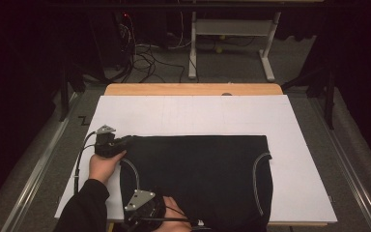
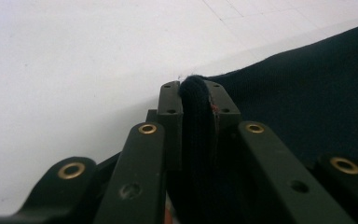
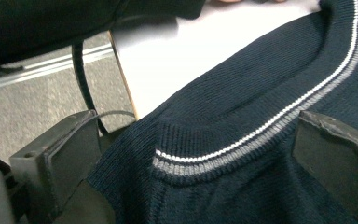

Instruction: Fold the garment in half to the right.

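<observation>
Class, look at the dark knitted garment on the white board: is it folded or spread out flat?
Folded. The dark knitted garment lies doubled over, with a straight fold along its far edge, and its striped trim lies on top of another layer.

Your left gripper (image 1: 125, 141) clamped tight, left hand (image 1: 104, 165) behind it; your right gripper (image 3: 205, 154) gaping wide, low at near edge

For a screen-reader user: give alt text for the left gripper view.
The left gripper is shut on a folded edge of the dark navy knitted garment, which spreads to the right over a white board.
</observation>
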Available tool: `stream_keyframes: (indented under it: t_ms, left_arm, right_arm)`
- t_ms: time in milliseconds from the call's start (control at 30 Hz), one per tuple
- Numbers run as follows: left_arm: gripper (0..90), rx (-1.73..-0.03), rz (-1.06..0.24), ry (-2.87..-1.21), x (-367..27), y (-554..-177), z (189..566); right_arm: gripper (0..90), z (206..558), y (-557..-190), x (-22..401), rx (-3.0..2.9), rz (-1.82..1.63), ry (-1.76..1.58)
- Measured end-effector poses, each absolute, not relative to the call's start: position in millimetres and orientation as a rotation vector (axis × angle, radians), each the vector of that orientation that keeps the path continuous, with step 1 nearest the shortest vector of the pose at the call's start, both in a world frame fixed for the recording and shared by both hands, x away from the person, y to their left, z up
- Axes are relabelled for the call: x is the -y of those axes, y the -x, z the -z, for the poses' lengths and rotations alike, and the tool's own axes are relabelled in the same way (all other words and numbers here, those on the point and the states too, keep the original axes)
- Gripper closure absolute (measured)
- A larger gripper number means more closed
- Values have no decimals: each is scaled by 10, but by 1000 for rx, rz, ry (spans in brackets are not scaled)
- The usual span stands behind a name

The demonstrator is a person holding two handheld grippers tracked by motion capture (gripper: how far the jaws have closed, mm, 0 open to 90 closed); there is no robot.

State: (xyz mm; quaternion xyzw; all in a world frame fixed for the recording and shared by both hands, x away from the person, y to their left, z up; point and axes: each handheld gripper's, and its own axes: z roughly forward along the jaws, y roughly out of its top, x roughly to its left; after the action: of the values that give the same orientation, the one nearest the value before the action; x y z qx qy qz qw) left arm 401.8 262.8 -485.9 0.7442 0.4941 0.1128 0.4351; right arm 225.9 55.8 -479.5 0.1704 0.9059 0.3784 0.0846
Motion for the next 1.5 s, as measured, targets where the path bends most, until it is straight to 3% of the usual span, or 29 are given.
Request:
stream_keyframes:
  t_ms: [433,767,1500]
  left_arm:
    - [748,-1217,-277,-1849,-2637,-4009,4858]
    - [748,-1221,-286,-1850,-2632,-4005,4857]
    - [747,-1224,-278,-1846,-2636,-4007,4859]
  right_arm:
    - [41,4848,-2183,-706,-2701,-1048,-478]
    - [267,4898,-2059,-789,-2574,-891,-374]
    - [489,4802,-2165,-663,-2670,-999,-392]
